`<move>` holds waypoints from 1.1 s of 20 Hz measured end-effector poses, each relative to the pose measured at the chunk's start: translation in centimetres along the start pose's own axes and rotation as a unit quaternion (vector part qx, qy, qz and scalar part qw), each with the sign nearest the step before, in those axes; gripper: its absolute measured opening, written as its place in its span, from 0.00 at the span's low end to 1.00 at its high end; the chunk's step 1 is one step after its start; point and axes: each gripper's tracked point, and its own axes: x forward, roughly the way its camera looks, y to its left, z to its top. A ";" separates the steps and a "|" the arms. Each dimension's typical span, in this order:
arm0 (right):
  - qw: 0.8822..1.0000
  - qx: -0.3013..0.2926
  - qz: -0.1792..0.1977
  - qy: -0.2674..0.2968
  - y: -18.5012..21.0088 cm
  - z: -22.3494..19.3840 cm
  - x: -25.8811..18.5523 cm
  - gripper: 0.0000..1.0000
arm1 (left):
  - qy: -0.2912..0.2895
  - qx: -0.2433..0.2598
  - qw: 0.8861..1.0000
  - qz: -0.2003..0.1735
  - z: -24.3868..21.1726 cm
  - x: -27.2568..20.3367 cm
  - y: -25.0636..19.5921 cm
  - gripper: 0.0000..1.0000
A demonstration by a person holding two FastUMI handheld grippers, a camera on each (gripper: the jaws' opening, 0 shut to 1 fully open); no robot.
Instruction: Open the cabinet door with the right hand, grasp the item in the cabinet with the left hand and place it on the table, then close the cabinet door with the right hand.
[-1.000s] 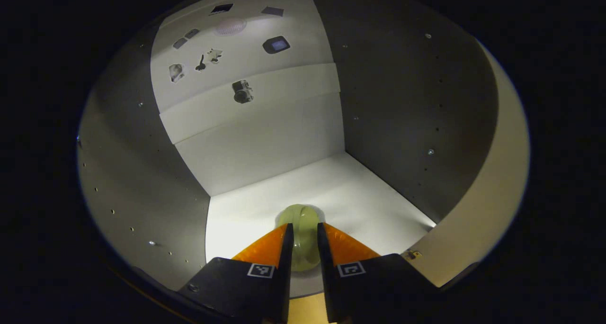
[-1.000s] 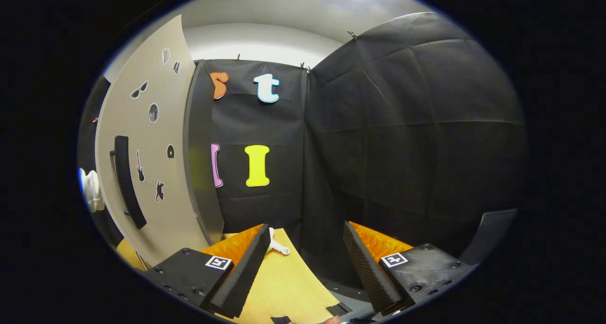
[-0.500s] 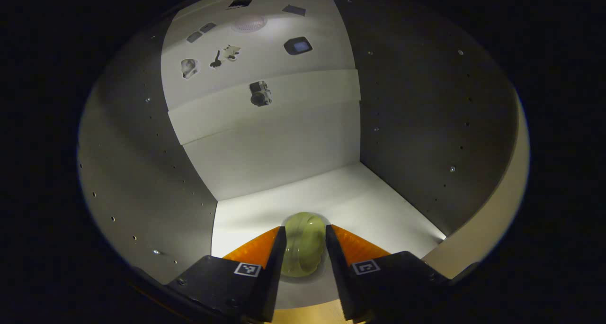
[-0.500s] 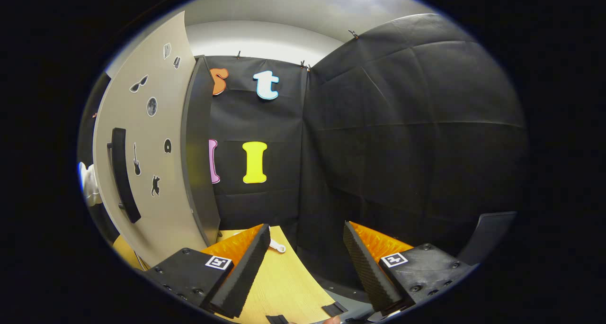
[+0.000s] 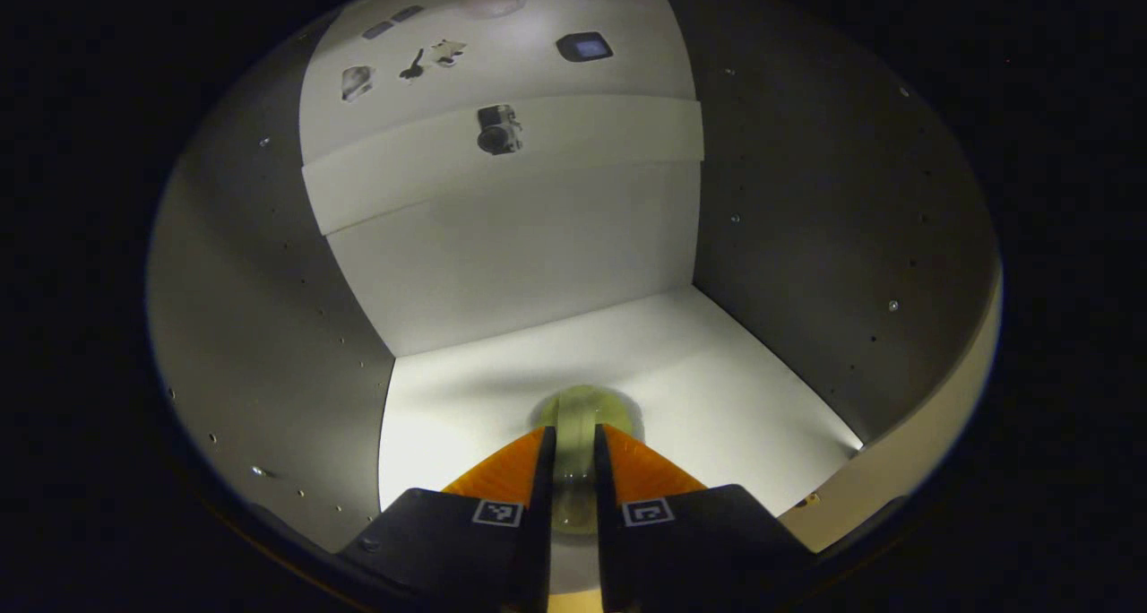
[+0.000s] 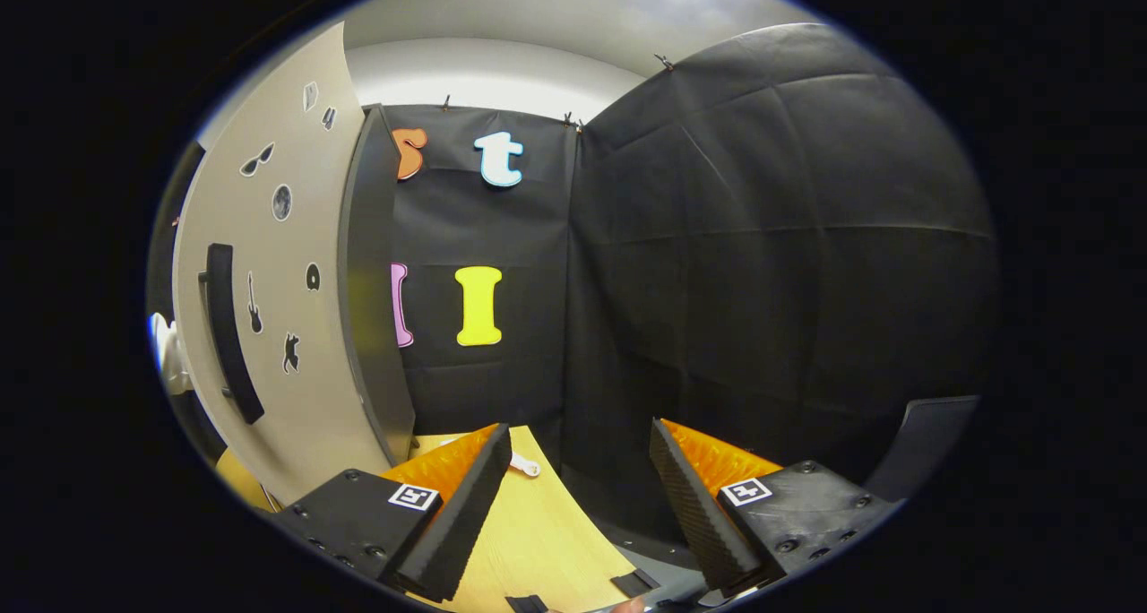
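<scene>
Inside the open cabinet, a pale green, rounded, translucent item [image 5: 584,401] rests on the white cabinet floor [image 5: 717,380]. My left gripper [image 5: 573,436] reaches in and is shut on it, with both fingers pressing its sides and only a narrow gap between them. The item's lower part is hidden between the fingers. In the right gripper view, my right gripper [image 6: 581,429] is open and holds nothing above the wooden table [image 6: 538,532]. It is right of the swung-open cabinet door [image 6: 287,389] and its black handle [image 6: 224,326].
Grey side walls [image 5: 806,192] close in the cabinet on both sides, and the white back wall [image 5: 502,237] carries stickers. A small white object [image 6: 521,466] lies on the table by the door's foot. Black cloth wall [image 6: 762,281] stands behind the table.
The left fingers widened around the green item half a second ago and have now squeezed in tighter on it. The right gripper has barely moved.
</scene>
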 end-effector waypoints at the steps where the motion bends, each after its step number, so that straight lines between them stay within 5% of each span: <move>1: 1.000 -0.001 0.000 -0.002 0.1 0.1 -0.1 0.99 | 0.002 -0.001 1.000 -0.005 -0.2 -0.5 -0.2 0.22; 11: 0.998 0.020 0.055 -0.015 5.8 1.6 0.1 0.98 | -0.077 -0.003 0.997 -0.019 -1.1 -12.8 -0.3 0.22; 22: 0.995 0.026 0.089 -0.034 12.4 3.9 0.2 0.98 | -0.111 -0.027 0.993 0.026 -12.9 -23.1 0.3 0.21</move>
